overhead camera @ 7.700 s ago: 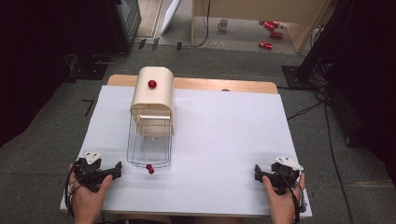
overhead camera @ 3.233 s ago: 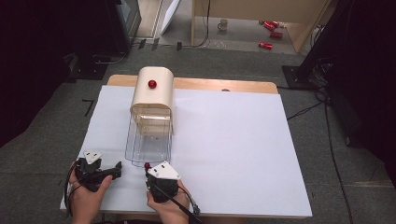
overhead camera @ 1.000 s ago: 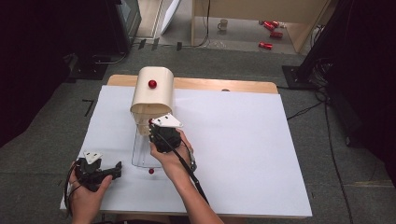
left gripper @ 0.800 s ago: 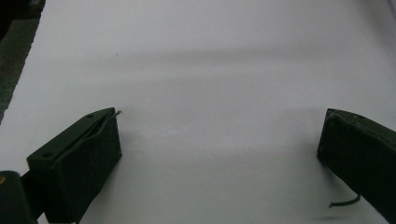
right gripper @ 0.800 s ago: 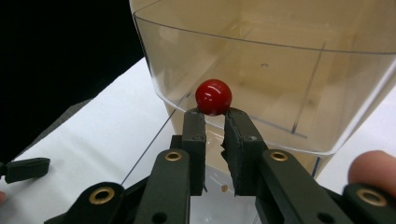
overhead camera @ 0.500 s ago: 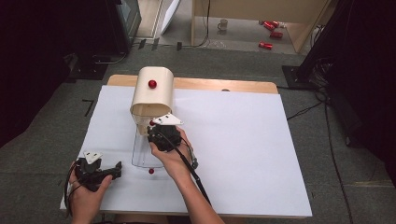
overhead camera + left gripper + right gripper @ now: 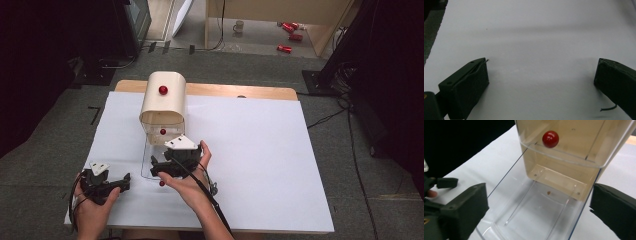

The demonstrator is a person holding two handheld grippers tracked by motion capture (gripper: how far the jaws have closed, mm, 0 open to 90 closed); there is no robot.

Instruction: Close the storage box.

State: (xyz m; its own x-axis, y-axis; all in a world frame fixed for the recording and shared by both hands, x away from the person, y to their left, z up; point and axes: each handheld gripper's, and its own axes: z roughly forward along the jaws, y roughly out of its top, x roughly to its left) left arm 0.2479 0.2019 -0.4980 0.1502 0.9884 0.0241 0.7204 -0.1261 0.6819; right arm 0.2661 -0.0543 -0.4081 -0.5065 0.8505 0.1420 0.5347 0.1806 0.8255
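The clear drawer (image 7: 159, 161) stands pulled out of the cream box (image 7: 163, 98) and empty, the right tool (image 7: 159, 166) spread wide over it, the left tool (image 7: 123, 181) spread idle on the counter (image 7: 260, 150), so pushing it shut probably remains.

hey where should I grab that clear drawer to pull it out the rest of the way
Grip the clear drawer by its red knob on the front, coming from the person's side of the table. The knob stands out from the panel, while the drawer walls are thin and slick. The right gripper hangs over the drawer, jaws open.
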